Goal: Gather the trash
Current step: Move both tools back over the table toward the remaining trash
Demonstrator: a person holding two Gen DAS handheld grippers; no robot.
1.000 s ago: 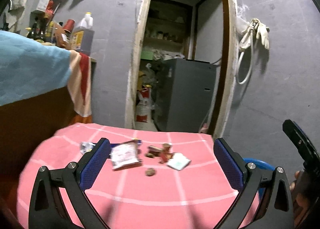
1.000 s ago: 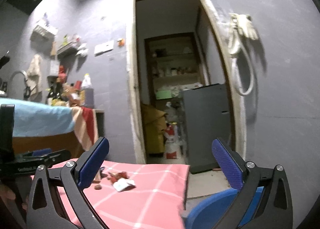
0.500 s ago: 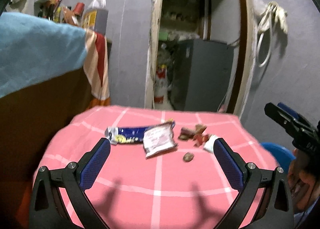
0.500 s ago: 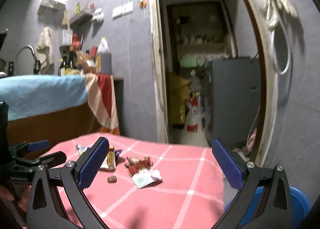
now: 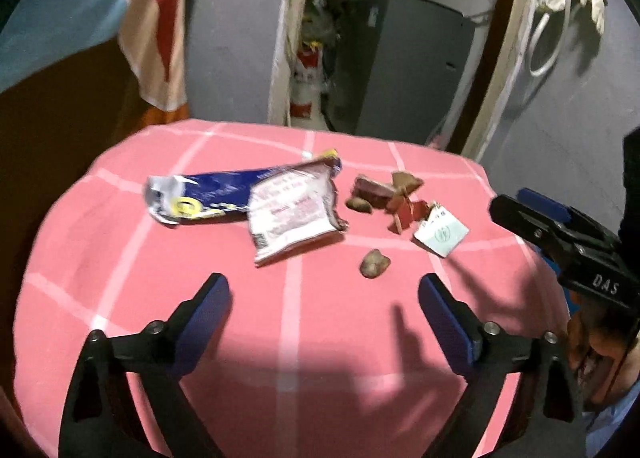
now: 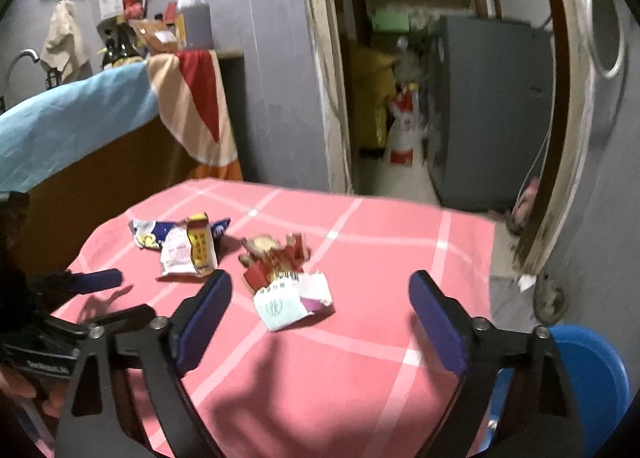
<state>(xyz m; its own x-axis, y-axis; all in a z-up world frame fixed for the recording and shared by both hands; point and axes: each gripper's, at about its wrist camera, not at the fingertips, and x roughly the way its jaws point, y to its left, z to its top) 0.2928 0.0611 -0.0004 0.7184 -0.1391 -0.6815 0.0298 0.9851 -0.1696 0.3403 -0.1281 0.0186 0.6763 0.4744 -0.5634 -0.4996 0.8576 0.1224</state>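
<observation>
Trash lies on a pink checked tablecloth (image 5: pixel 320 338): a blue wrapper (image 5: pixel 208 193), a white and red packet (image 5: pixel 292 213), red and brown scraps (image 5: pixel 392 197), a torn white and green box (image 5: pixel 440 234) and a small brown lump (image 5: pixel 374 262). My left gripper (image 5: pixel 324 298) is open and empty, just short of the lump. My right gripper (image 6: pixel 320 298) is open and empty, hovering near the torn box (image 6: pixel 288 302). The packet (image 6: pixel 188 254), wrapper (image 6: pixel 148 234) and scraps (image 6: pixel 276 254) lie beyond it. The right gripper also shows at the left wrist view's right edge (image 5: pixel 532 213).
A blue bin (image 6: pixel 588 382) stands on the floor right of the table. A counter with blue and striped cloths (image 6: pixel 120 117) stands to the left. A doorway with a grey cabinet (image 6: pixel 488 109) lies behind. The left gripper shows at the right wrist view's left edge (image 6: pixel 92 282).
Both grippers have tilted down and moved closer to the table; the trash now sits nearer and larger between the fingers. Both stay open.
</observation>
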